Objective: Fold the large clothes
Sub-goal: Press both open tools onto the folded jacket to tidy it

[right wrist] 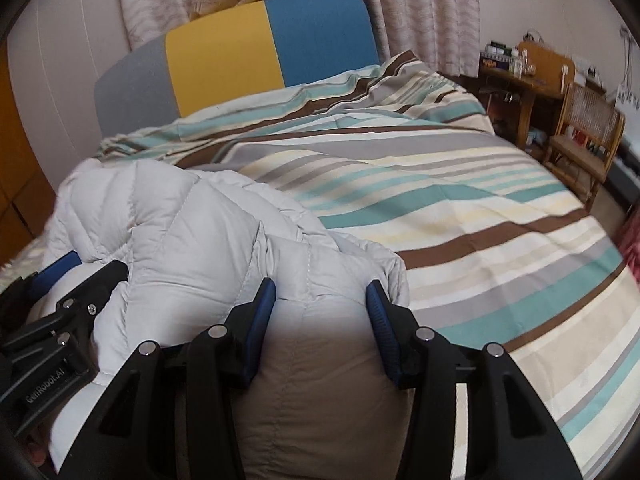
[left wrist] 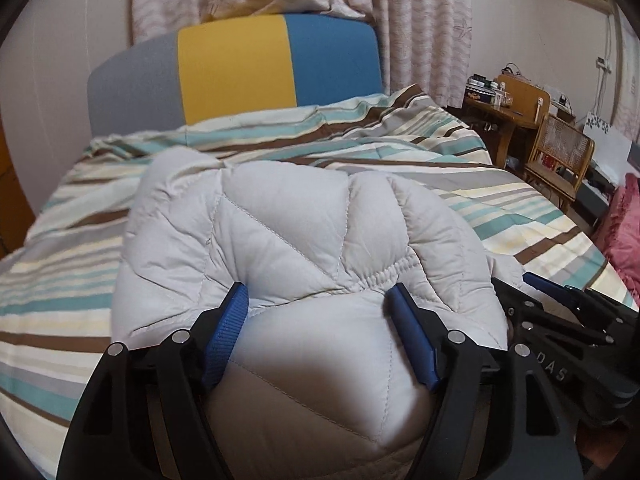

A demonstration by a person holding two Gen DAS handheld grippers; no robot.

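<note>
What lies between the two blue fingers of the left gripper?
A puffy fold of the pale grey quilted down jacket fills the gap between the left gripper's fingers, as the left wrist view shows.

Dim, flat indoor light, warm cast; no glare. Soft shadow on the quilted jacket (left wrist: 304,360) between the near fingers. Strong fisheye bending with black vignette at corners. Striped duvet (right wrist: 460,216) slightly blurred, grainy.
</note>
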